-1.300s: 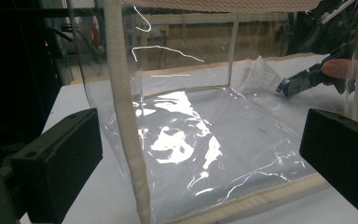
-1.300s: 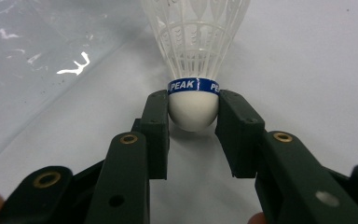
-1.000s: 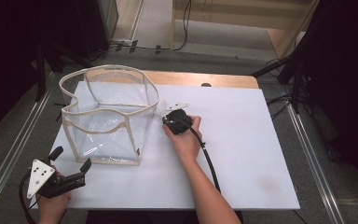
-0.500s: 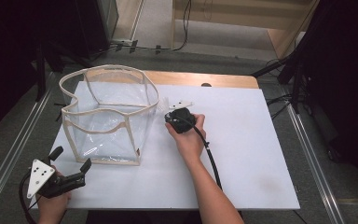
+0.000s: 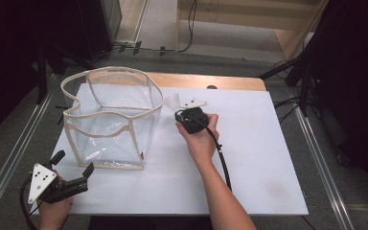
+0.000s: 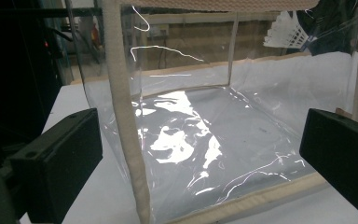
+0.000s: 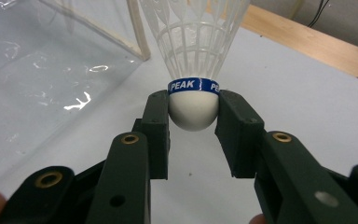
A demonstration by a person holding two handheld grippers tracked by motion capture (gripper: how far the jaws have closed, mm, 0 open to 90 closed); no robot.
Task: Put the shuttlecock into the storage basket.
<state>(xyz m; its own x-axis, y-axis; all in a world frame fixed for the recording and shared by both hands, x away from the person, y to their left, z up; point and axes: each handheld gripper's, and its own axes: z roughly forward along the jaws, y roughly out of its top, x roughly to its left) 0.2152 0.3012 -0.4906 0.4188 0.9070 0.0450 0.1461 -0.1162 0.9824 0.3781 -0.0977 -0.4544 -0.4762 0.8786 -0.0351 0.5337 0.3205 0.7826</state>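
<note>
The shuttlecock [image 7: 194,70] was found clamped at its rounded cork by the right gripper [image 7: 194,122], beside the clear bag [image 5: 108,120] near the table's [image 5: 268,158] far edge. It was judged light, its skirt fragile; the cork was judged the proper hold. The left gripper [image 5: 72,171] was held open at the near left corner.

The tool [image 6: 196,158] had its two black jaws wide apart, one at each lower corner, and nothing was between them. Just ahead of the tool stood a clear plastic bag [image 6: 205,135] with beige fabric edging, on the white tabletop [image 6: 74,98]; one upright corner seam was nearest to the left jaw. Through the plastic, far ahead and to the right, a white shuttlecock [image 6: 286,32] was visible.
</note>
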